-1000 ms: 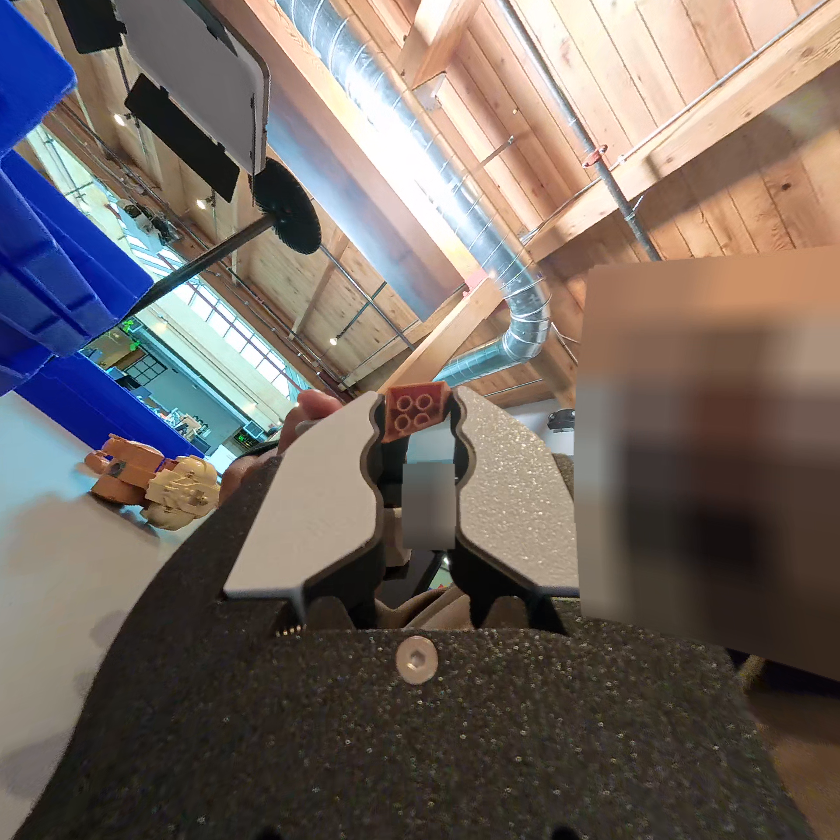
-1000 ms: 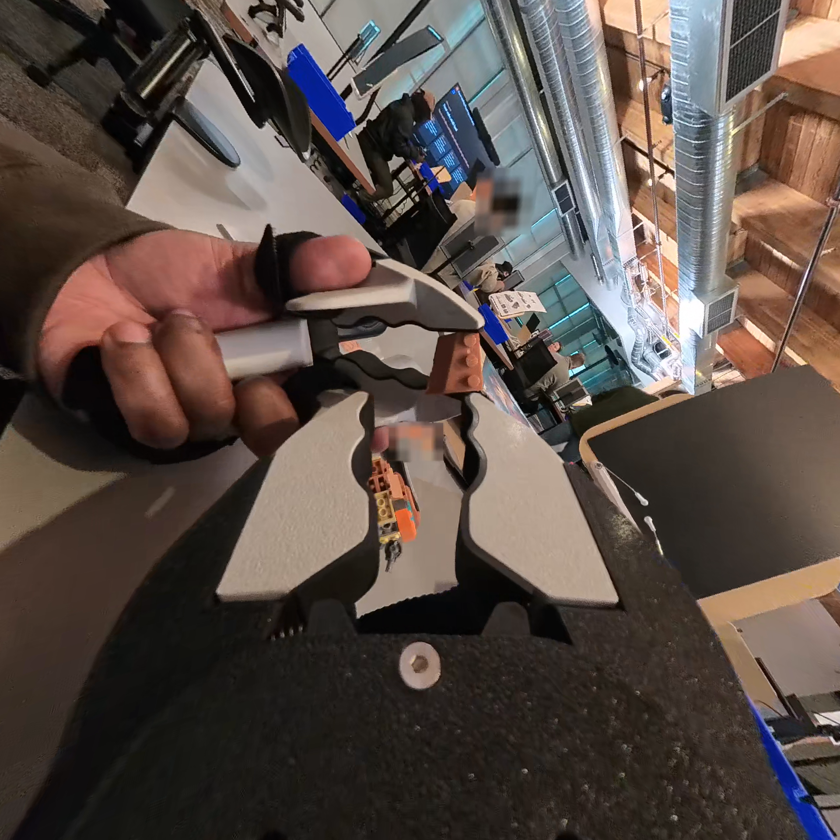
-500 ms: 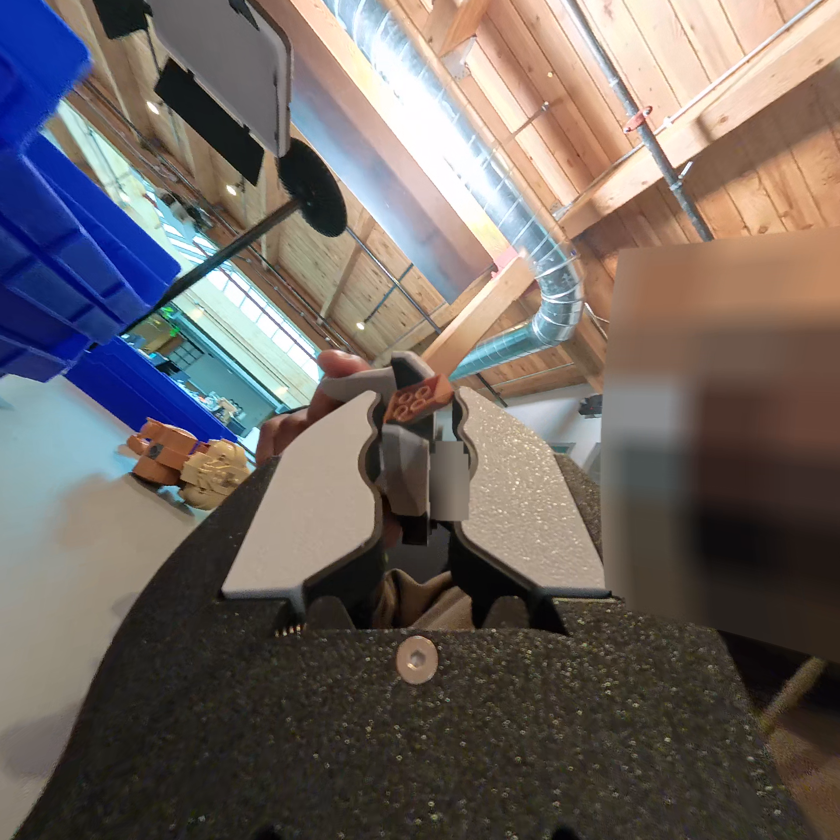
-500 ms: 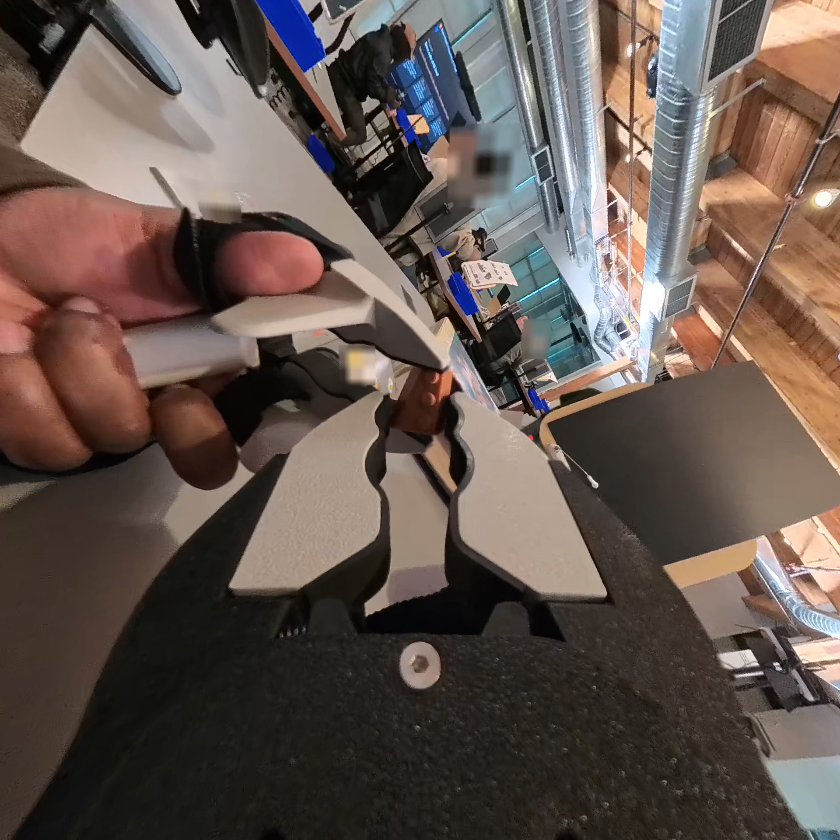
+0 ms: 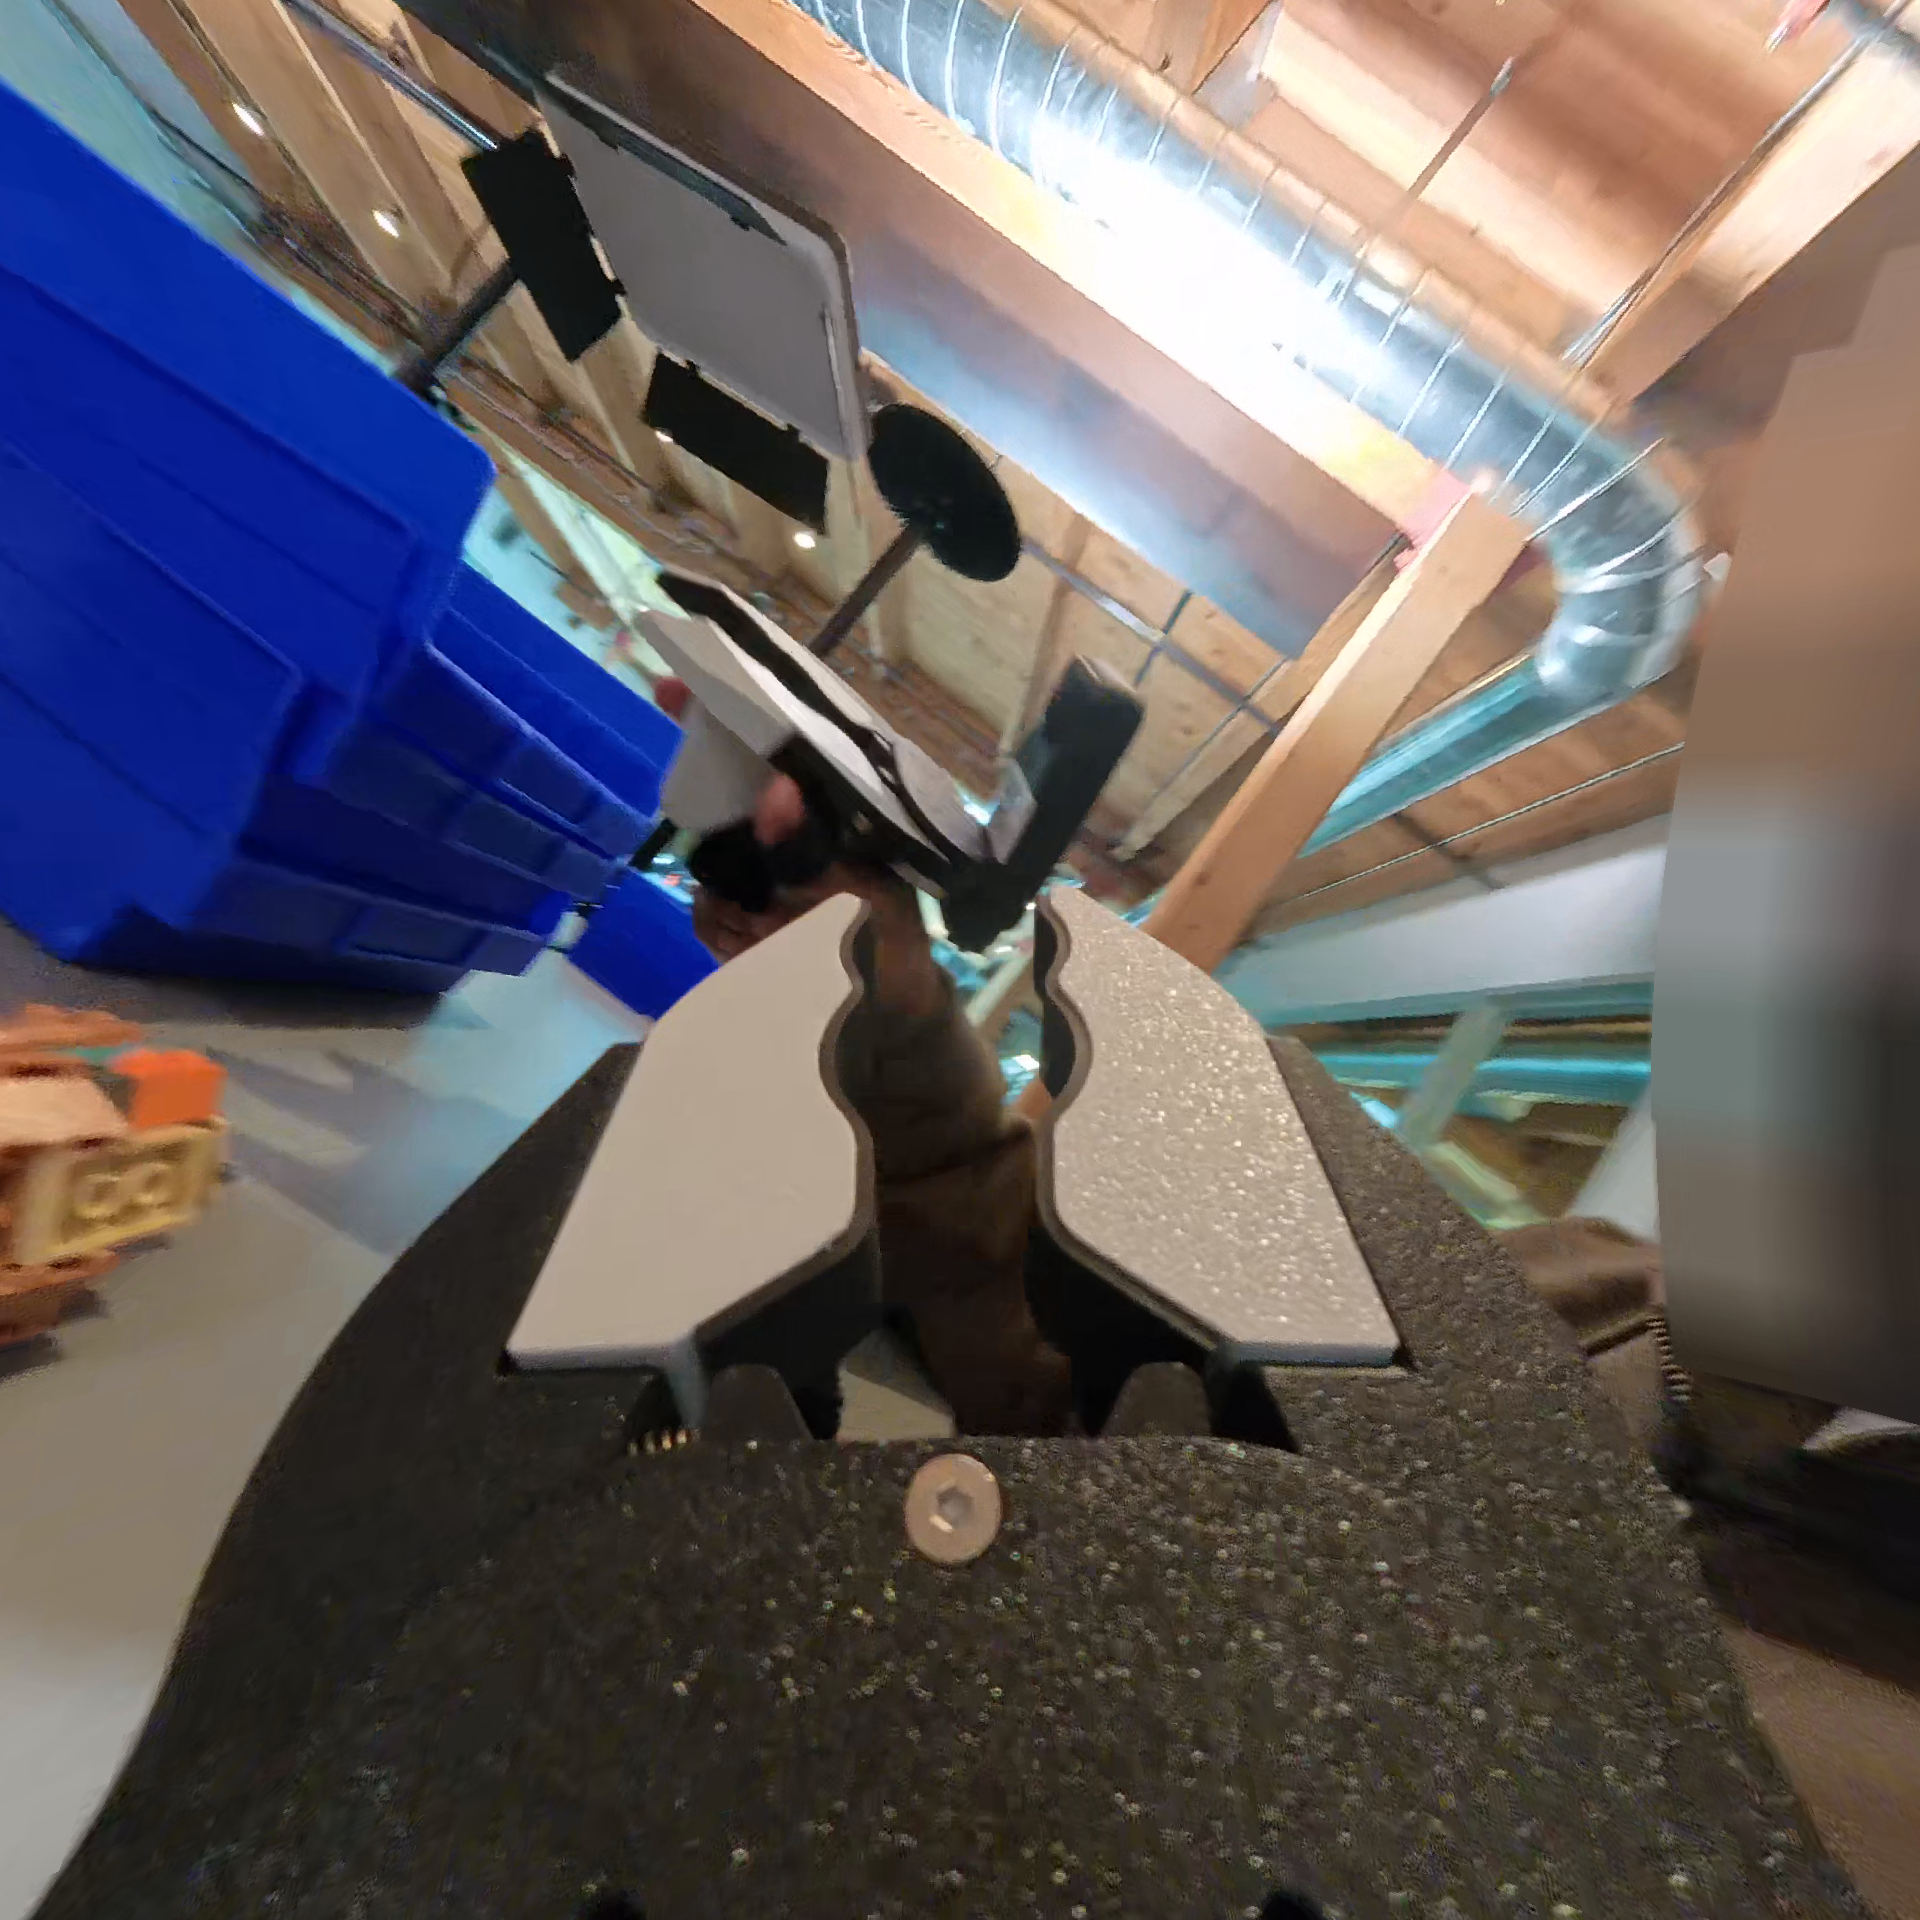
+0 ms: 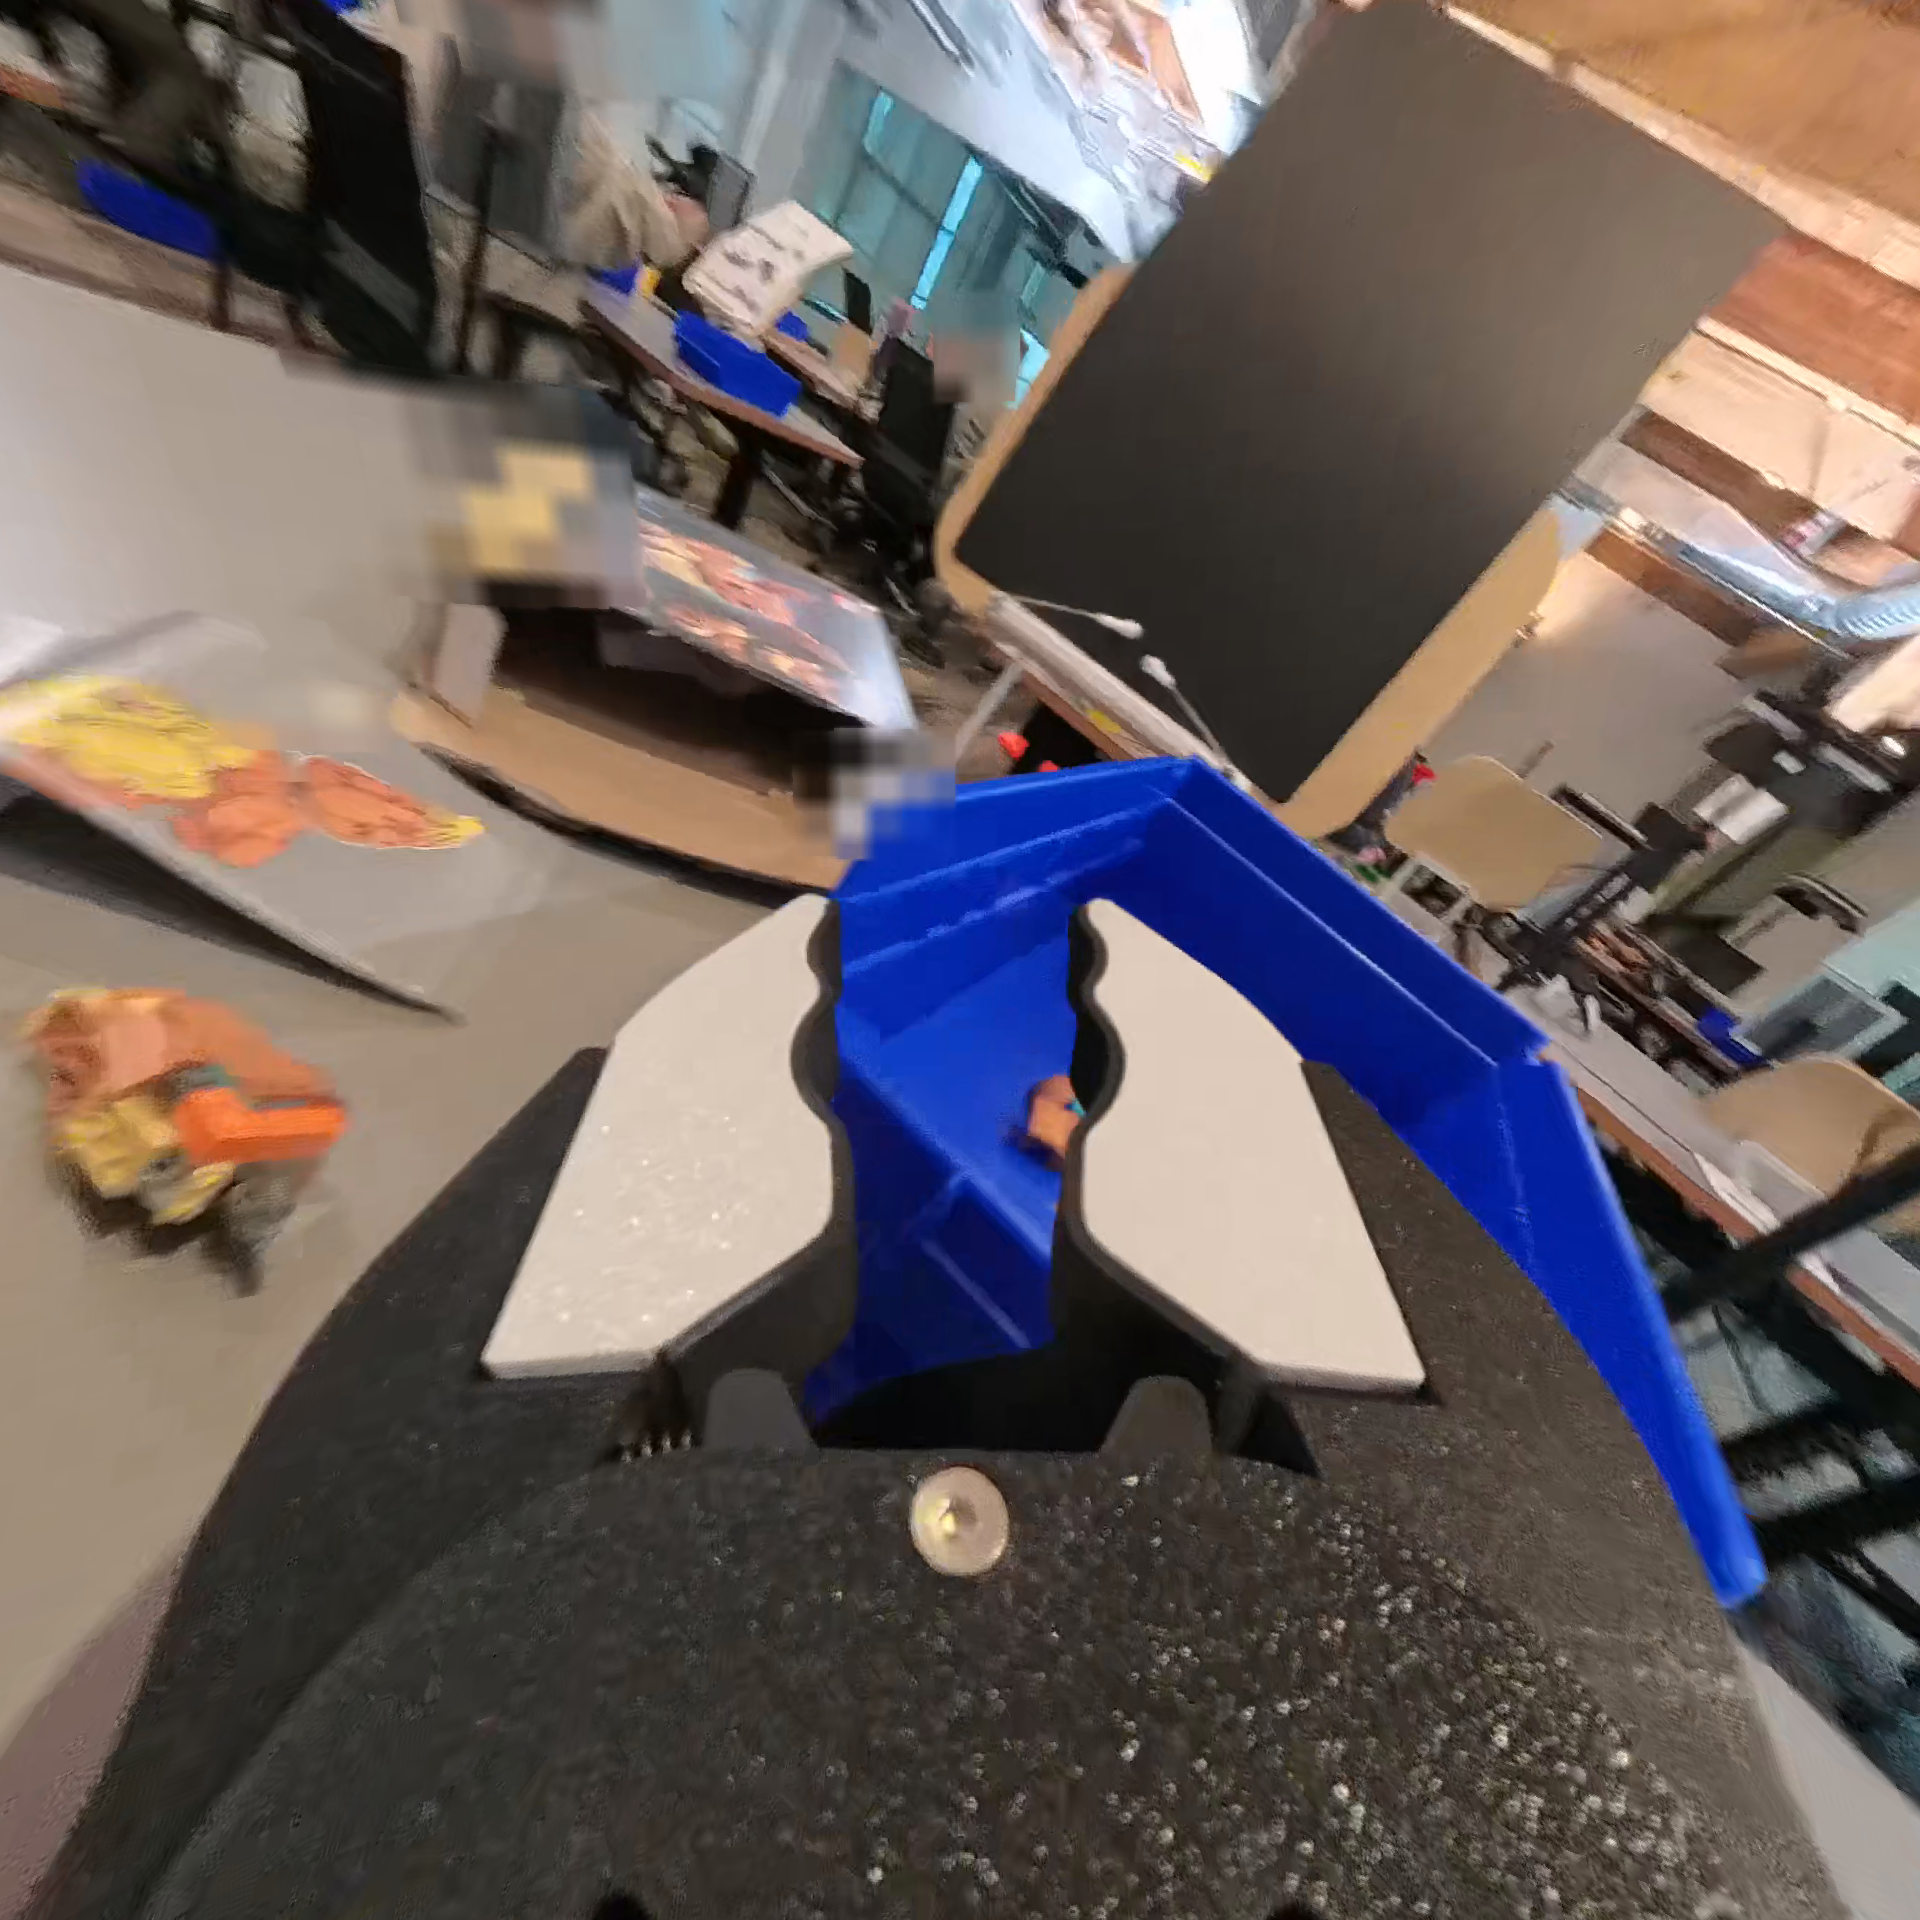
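My left gripper [image 5: 948,914] is open by a narrow gap with nothing between its fingers. Beyond it, a hand and sleeve [image 5: 935,1122] hold the right gripper [image 5: 831,769] up in the air. In the right wrist view my right gripper [image 6: 951,914] is open and empty, pointing down into a blue bin [image 6: 1299,935]. A small brown brick [image 6: 1047,1112] lies inside the bin, just past the right finger. A partly built brick model of orange, tan and brown bricks lies on the grey table [image 6: 177,1122] and also shows in the left wrist view [image 5: 94,1164].
Stacked blue bins [image 5: 208,582] stand at the left. An open picture booklet [image 6: 208,769] and a flat printed box [image 6: 758,613] lie on the table behind the model. A black panel [image 6: 1351,416] stands beyond the bin. Both views are motion-blurred.
The brown brick passed from the left gripper to the right. The right gripper then swung over the blue bin and opened, and the brick now lies in the bin. Left gripper is empty.
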### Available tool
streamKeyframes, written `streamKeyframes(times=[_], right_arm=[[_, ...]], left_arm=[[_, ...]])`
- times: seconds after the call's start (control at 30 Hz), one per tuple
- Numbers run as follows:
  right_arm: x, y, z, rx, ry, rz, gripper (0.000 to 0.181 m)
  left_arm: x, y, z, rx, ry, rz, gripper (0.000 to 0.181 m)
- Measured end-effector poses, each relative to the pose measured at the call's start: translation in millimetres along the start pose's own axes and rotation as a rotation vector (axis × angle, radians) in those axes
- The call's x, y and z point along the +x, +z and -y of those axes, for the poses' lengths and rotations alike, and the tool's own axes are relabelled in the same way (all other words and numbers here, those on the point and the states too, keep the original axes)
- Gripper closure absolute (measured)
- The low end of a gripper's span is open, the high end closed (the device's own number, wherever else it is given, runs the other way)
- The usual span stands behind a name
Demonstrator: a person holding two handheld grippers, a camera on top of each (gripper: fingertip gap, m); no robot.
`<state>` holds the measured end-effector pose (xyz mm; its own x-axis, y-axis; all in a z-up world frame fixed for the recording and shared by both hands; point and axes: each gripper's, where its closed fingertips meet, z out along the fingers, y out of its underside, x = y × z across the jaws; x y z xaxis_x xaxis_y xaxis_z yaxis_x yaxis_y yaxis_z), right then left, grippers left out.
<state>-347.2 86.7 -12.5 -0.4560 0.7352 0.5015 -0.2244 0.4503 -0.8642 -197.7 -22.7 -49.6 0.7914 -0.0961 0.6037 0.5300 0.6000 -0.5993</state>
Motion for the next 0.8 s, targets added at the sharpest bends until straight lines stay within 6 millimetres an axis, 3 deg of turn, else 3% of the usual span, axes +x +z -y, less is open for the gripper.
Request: streamKeyframes(times=[0.13, 0.23, 0.3, 0.4, 0.53, 0.7, 0.8], right_arm=[[-70.7, -16.8, -12.7, -0.018, -0.117, 0.24, 0.144], [-122.4, -17.3, -37.5, -0.107, -0.151, 0.439, 0.145], [-143.1, -11.5, -57.6, -0.188, -0.172, 0.513, 0.145], [-160.7, -5.5, -81.5, -0.287, -0.205, 0.586, 0.144], [-169.1, 1.5, -96.5, -0.355, -0.216, 0.606, 0.147], [-180.4, 10.9, -103.6, -0.394, -0.252, 0.626, 0.167], [-184.8, 12.9, -98.7, -0.385, -0.215, 0.647, 0.168]], left_arm=[[-8.8, -8.1, 10.1, -0.089, 0.283, 0.155, 0.148], [-24.1, -20.2, 15.4, -0.195, 0.5, 0.308, 0.145], [-35.1, -28.5, 18.2, -0.257, 0.625, 0.396, 0.142], [-42.8, -33.7, 16.6, -0.31, 0.711, 0.451, 0.141], [-48.1, -30.8, 4.7, -0.376, 0.709, 0.453, 0.141], [-52.4, -32.4, 4.2, -0.384, 0.705, 0.481, 0.14], [-53.9, -34.7, 9.7, -0.354, 0.673, 0.493, 0.141]])
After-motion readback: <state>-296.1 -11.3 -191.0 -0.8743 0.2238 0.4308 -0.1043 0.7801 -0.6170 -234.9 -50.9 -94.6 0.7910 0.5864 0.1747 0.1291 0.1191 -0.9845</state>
